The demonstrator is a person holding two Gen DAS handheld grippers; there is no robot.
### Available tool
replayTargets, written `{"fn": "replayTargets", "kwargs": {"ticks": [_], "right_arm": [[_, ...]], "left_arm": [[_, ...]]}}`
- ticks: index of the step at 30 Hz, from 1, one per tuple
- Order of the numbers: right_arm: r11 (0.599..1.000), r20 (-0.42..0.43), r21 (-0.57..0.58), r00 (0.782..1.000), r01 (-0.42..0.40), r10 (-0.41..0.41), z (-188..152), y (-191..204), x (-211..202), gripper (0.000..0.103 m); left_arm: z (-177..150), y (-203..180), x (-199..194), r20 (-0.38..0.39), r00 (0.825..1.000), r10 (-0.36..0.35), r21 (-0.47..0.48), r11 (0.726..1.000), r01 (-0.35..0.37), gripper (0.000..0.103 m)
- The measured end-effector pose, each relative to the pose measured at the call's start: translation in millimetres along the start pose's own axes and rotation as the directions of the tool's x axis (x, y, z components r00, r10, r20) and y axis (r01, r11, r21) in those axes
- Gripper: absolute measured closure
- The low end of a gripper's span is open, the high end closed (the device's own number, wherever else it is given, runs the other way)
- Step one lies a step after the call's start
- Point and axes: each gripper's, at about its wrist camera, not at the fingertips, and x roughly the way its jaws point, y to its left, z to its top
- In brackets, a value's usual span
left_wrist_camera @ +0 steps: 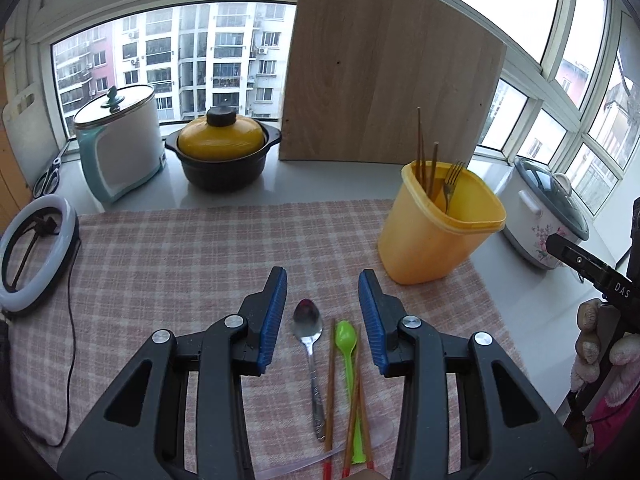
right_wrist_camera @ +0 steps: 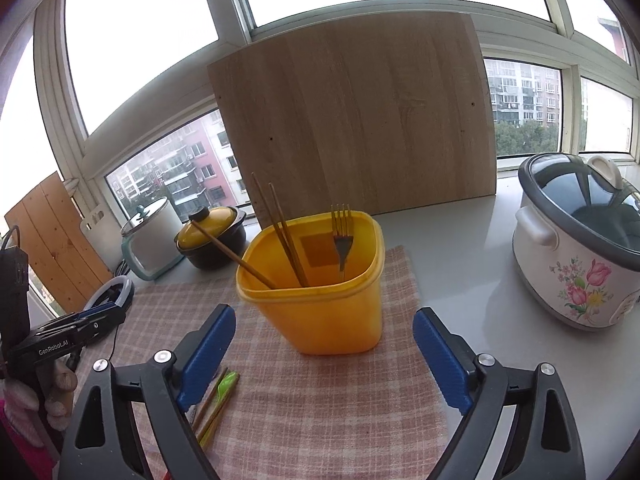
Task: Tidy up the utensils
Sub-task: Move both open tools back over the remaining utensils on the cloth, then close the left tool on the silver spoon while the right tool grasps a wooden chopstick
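Observation:
A yellow plastic holder (left_wrist_camera: pixel 434 226) stands on the checked cloth (left_wrist_camera: pixel 180 248) and holds several wooden chopsticks (left_wrist_camera: pixel 425 156) and a fork (left_wrist_camera: pixel 451 184); it also shows in the right wrist view (right_wrist_camera: pixel 324 304). On the cloth lie a metal spoon (left_wrist_camera: pixel 310 344), a green plastic spoon (left_wrist_camera: pixel 349 364) and two red-tipped chopsticks (left_wrist_camera: pixel 330 384). My left gripper (left_wrist_camera: pixel 323 280) is open just above them, its jaws either side of the spoon bowls. My right gripper (right_wrist_camera: pixel 324 324) is open and empty in front of the holder.
A white kettle (left_wrist_camera: pixel 120 144), a yellow-lidded black pot (left_wrist_camera: pixel 222 152) and a wooden board (left_wrist_camera: pixel 384 68) stand along the window sill. A floral rice cooker (right_wrist_camera: pixel 580 256) is at the right, a ring light (left_wrist_camera: pixel 36 248) at the left.

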Motion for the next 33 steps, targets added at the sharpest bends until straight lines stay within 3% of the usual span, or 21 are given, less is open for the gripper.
{"fn": "replayTargets", "kwargs": {"ticks": [7,18,28,33], "right_arm": [[0.998,-0.124,-0.027,0.991,-0.062,0.058,-19.1,23.8,19.7,0.011],[0.988,-0.288,0.011,0.945,-0.157,0.153,-46.4,52.2,55.5,0.023],[0.967,-0.445,0.141,0.859,-0.210,0.252,-77.5,71.4,107.5,0.062],[0.947,-0.482,0.247,0.821,-0.207,0.306,-89.0,73.4,133.5,0.069]], "left_arm": [[-30.8,27.4,-11.8,-0.056,0.998,0.030,-0.015,0.999,-0.031,0.066],[-77.3,48.7,-24.5,-0.132,0.991,0.024,-0.057,0.998,-0.032,0.066],[-90.5,56.5,-13.3,-0.165,0.986,0.006,-0.084,0.996,-0.020,0.066],[-92.9,59.7,-0.9,-0.191,0.982,-0.015,-0.094,0.996,-0.003,0.066]]}}
